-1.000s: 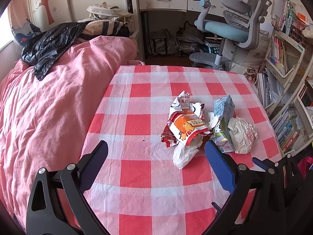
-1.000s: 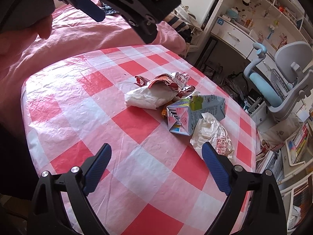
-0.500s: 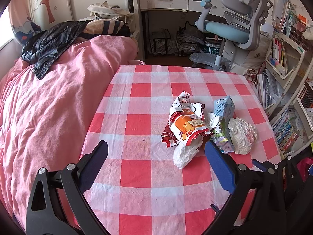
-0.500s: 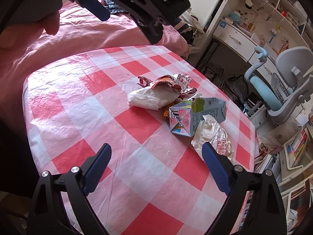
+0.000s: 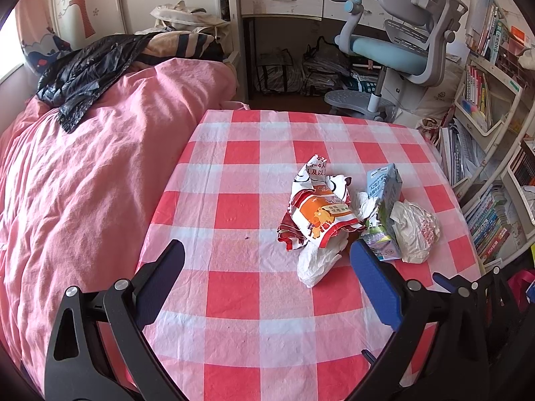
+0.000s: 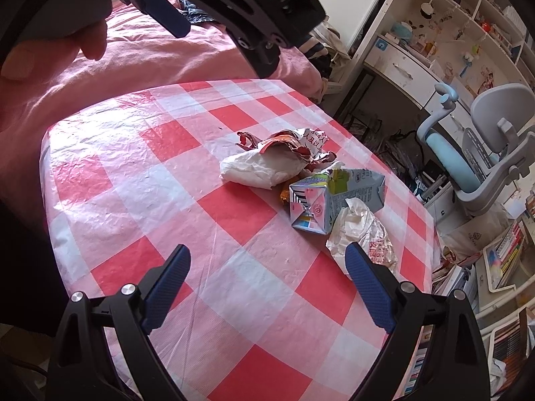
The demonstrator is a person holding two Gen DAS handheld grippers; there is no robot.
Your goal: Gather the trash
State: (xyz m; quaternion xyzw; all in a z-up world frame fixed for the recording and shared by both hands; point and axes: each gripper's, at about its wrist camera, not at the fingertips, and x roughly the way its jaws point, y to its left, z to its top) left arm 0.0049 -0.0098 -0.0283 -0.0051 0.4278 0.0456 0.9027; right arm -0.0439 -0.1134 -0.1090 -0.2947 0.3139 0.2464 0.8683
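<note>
Progress: nothing collected so far, by my reading; the whole pile lies on the checked tablecloth point(image 5: 234, 300) and neither tool holds anything. No bin or bag for the trash is identifiable in either view.
Remaining: every piece is yet to be lifted and carried off, judged from the pile being intact.
Landmark: the milk carton point(image 6: 337, 197), lying on its side in the pile; the places below are given against it.
Left gripper point(image 5: 267, 267): jaws spread wide, empty, clear of the cloth; the carton sits just past its right-hand fingertip, ahead and to the right.
Red snack wrapper point(image 5: 317, 214): left of the carton in the left wrist view, crumpled, touching or overlapping the white piece below it.
White crumpled bag point(image 5: 317, 260): partly under the wrapper, left of the carton and nearer the left gripper than the carton is; closest piece to that tool's centre line.
Carton contact: the wrapper and white bag press up against it; a small orange scrap point(image 6: 284, 195) shows at its base.
White printed wrapper point(image 6: 364, 234): right of the carton, resting against it.
Right gripper point(image 6: 267, 267): jaws wide, empty; the carton lies ahead and slightly right, the printed wrapper touching or just behind its right fingertip.
Person's hand point(image 6: 50, 46): upper left, holding the left tool well apart from the carton.
</note>
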